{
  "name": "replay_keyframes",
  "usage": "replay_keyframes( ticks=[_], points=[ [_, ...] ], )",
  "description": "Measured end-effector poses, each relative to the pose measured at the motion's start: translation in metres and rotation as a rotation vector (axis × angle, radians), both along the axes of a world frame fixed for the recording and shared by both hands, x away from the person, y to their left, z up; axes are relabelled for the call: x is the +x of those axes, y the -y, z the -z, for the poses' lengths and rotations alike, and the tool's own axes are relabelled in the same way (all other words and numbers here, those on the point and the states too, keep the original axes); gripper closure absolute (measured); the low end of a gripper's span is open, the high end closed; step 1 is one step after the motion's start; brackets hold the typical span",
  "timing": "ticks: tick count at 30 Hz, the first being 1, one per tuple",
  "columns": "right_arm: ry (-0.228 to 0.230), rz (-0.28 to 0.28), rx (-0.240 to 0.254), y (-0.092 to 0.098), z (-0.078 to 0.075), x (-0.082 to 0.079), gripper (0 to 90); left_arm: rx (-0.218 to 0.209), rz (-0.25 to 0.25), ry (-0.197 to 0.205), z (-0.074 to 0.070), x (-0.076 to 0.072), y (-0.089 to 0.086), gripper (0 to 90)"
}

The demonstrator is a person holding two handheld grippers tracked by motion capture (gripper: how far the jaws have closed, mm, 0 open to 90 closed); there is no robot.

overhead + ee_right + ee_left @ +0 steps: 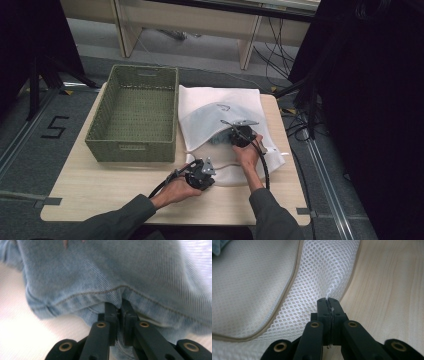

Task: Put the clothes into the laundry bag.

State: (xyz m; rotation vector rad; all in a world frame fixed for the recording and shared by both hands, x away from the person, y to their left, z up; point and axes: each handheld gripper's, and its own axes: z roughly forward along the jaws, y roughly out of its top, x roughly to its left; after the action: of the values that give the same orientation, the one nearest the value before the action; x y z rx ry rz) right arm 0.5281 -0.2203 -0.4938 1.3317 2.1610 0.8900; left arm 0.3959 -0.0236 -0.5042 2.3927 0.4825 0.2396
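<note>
Where the left gripper (328, 300) ends, we see its jaws pressed together on a pinch of the white mesh bag (312, 285), a thin fold of net caught between the pads. That pinch sits at the bag's near edge, just beside bare table (387, 290). The bag's zip seam curves past to the left, and a corner of blue cloth shows top left in that view.

The right gripper (119, 305) has its jaws clamped on a fold of jeans (105, 272), right under a stitched seam; the denim bunches over the jaw tips and hides the pads. Pale mesh lies beneath and around the denim.

In the high view we see the left gripper (201, 173) at the bag's (210, 110) front left corner and the right gripper (241, 135) at the bag's mouth, where a bit of the jeans (218, 138) pokes out. The two grippers are near each other, not touching. The upper mesh layer arches over the right gripper and crowds it, and the denim there is mostly covered.

The bag lies on the table's (100, 185) right half. A green woven basket (135, 145) stands just beside it on the left, touching or nearly touching the bag's edge; we cannot tell which. Cables trail from both grippers toward the person's sleeves. Dark stands and floor cables surround the table.
</note>
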Motion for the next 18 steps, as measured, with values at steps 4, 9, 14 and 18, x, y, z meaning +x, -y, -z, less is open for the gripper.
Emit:
replay_keyframes(
  ticks=[4,9,14,18],
  points=[
    [0.014,0.001,0.011,0.003,0.002,0.008,86.2,0.005,-0.001,0.007,0.000,-0.001,0.001,88.4],
    [-0.035,0.004,0.046,0.002,-0.003,-0.004,78.0,-0.035,-0.034,-0.002,0.002,-0.003,0.001,87.6],
    [-0.081,-0.058,0.148,0.005,-0.027,-0.029,66.5,-0.001,-0.007,0.004,0.000,-0.001,-0.002,85.8],
    [-0.031,-0.157,0.108,0.004,-0.053,-0.054,64.0,-0.019,-0.004,-0.015,-0.002,-0.002,-0.003,79.5]
  ],
)
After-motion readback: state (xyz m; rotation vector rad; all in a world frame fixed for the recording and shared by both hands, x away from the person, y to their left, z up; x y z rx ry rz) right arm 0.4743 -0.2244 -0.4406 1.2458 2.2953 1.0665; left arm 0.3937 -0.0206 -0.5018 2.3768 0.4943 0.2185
